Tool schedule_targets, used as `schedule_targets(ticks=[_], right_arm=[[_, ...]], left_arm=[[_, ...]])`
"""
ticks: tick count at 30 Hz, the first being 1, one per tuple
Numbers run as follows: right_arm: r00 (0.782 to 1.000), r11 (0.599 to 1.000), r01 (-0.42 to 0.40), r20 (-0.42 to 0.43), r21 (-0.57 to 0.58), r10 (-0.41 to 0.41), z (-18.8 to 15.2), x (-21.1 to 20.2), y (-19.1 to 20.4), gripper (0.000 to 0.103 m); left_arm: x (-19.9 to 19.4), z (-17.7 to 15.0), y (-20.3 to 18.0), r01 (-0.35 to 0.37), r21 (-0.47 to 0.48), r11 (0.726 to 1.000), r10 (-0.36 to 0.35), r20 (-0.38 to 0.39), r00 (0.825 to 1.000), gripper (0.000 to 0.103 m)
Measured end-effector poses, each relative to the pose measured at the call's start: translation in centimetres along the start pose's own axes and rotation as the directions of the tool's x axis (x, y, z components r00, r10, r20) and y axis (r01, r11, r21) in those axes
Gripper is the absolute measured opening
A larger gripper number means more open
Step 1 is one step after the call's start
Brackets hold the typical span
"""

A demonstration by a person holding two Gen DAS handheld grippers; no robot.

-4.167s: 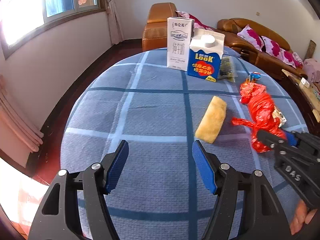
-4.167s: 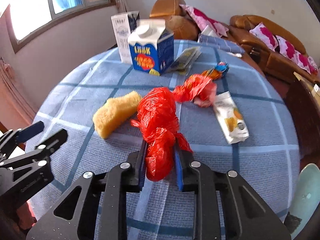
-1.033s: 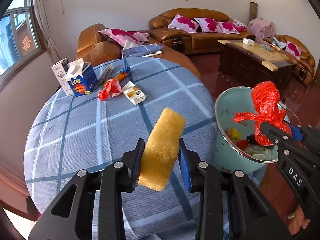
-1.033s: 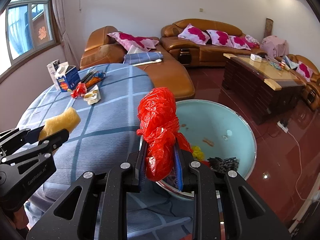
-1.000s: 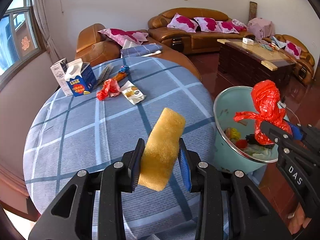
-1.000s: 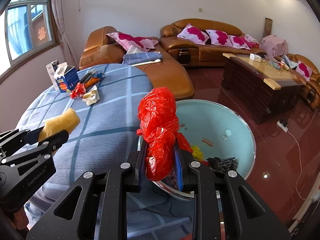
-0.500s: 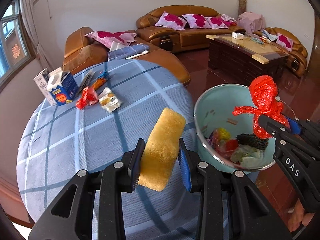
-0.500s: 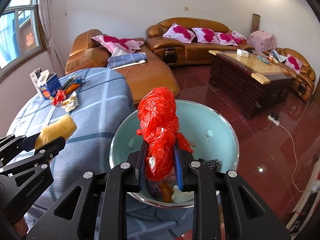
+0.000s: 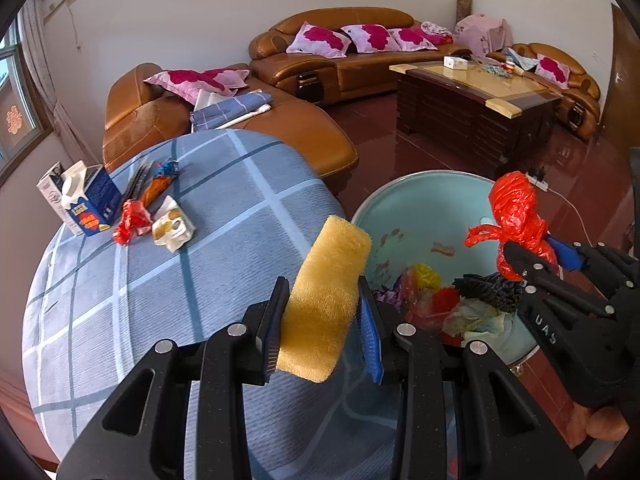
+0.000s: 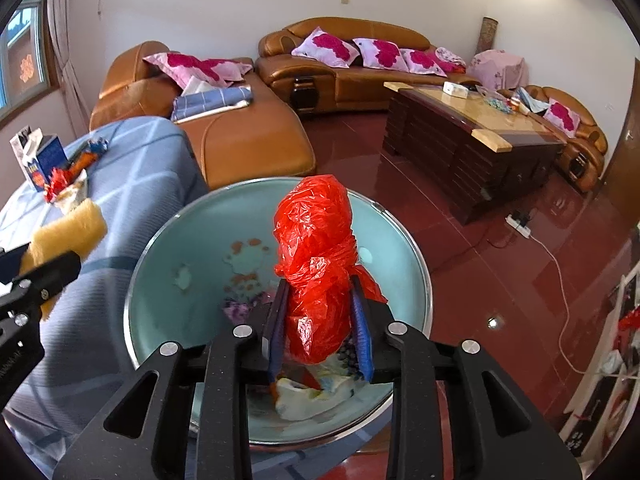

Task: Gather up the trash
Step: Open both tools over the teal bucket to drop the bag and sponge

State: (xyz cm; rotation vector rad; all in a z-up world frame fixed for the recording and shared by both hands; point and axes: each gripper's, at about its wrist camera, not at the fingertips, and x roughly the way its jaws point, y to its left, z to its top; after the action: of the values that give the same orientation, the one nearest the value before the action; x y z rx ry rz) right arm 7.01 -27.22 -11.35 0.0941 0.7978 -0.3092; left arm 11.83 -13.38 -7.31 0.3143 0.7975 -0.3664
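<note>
My left gripper (image 9: 324,320) is shut on a yellow sponge (image 9: 326,296) and holds it over the table's right edge, beside the pale green trash bin (image 9: 420,208). My right gripper (image 10: 320,324) is shut on a knotted red plastic bag (image 10: 316,256) and holds it over the open bin (image 10: 200,248). The bin holds several pieces of trash. The sponge also shows at the left of the right wrist view (image 10: 64,232), and the red bag at the right of the left wrist view (image 9: 518,216).
A round table with a blue checked cloth (image 9: 224,200) carries a blue milk carton (image 9: 90,204), a white carton, a small red bag (image 9: 132,220) and wrappers (image 9: 172,226). Brown sofas (image 9: 336,52) and a dark coffee table (image 9: 472,108) stand on the red floor behind.
Both grippers have moved right, away from the table; the red bag is now over the middle of the bin and the sponge is at the bin's rim. Both stay shut on their loads.
</note>
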Motion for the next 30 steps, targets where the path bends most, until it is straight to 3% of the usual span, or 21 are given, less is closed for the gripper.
schedule_targets(ticks=[5,11,20,22,24,30], right_arm=[[1.0,1.0,-0.012,0.004,0.016,0.012,0.0,0.3,-0.4,0.042],[1.0,0.999,-0.004,0.025,0.05,0.003,0.2,-0.1,-1.2,0.042],[0.994,0.974,0.091,0.032,0.205,-0.1,0.5,-1.0,-5.3,0.042],[0.994,0.973,0.092,0.031,0.211,-0.101,0.5,-1.0,-5.5,0.042],[0.994,0.973,0.093,0.036,0.212,-0.103,0.6,-1.1,-5.4,0.042],[0.994,0.972,0.083,0.046,0.219,-0.095,0.6,-1.6,-5.3,0.042]], left_arm=[[0.6,0.4,-0.5,0.005,0.009,1.0,-0.005,-0.01,1.0,0.034],[1.4,0.8,-1.2,0.011,0.012,1.0,-0.01,-0.023,1.0,0.034],[2.0,2.1,-4.2,0.055,0.052,0.997,-0.054,-0.012,0.998,0.035],[2.1,2.3,-4.7,0.055,0.058,0.997,-0.054,-0.009,0.998,0.043],[2.1,2.4,-4.6,0.029,0.044,0.999,-0.029,0.003,1.0,0.064],[1.5,2.6,-3.7,0.019,0.023,1.0,-0.019,0.016,1.0,0.064]])
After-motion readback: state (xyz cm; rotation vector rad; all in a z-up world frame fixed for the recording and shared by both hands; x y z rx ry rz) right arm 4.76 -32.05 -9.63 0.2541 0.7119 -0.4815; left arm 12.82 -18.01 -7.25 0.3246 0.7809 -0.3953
